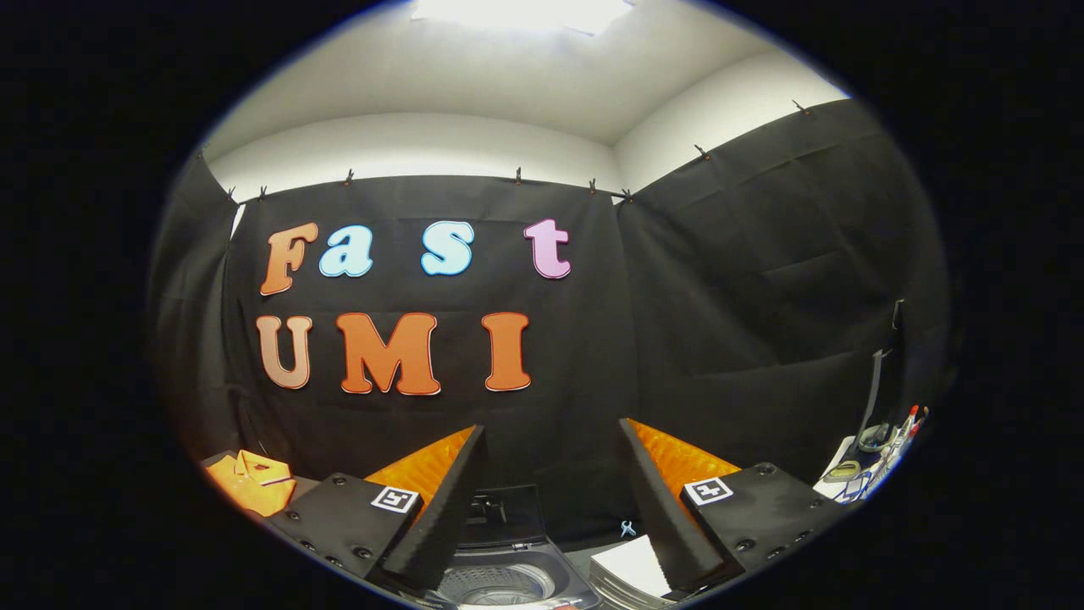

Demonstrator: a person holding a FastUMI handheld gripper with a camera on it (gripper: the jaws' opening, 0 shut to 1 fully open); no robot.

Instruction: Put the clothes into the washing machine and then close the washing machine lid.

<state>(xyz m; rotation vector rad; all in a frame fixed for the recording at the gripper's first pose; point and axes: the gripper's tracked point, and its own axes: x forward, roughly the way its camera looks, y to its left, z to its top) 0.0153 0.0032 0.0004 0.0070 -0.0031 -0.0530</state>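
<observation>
Gripper view: my gripper (550,500) hangs high in the booth, its two fingers (440,517) spread wide apart with nothing between them, angled out toward the black cloth wall (745,280). Low down in the gap between my fingers sits the small dark top-loading washing machine (508,568), its lid (506,510) standing upright at the back and the perforated metal drum (491,583) open to view beneath it. The folded orange collared shirt (252,481) lies well off to the left of my left finger, on a surface by the cloth wall, apart from the machine. Just right of the machine, partly behind my right finger, rests a flat white sheet on a stack of grey plates or trays (631,566); I cannot tell which. Farther right, past my right finger, a clutter of small tools and pens (881,449) sits by the wall, and a small pale blue clip (627,529) lies at the foot of the cloth
</observation>
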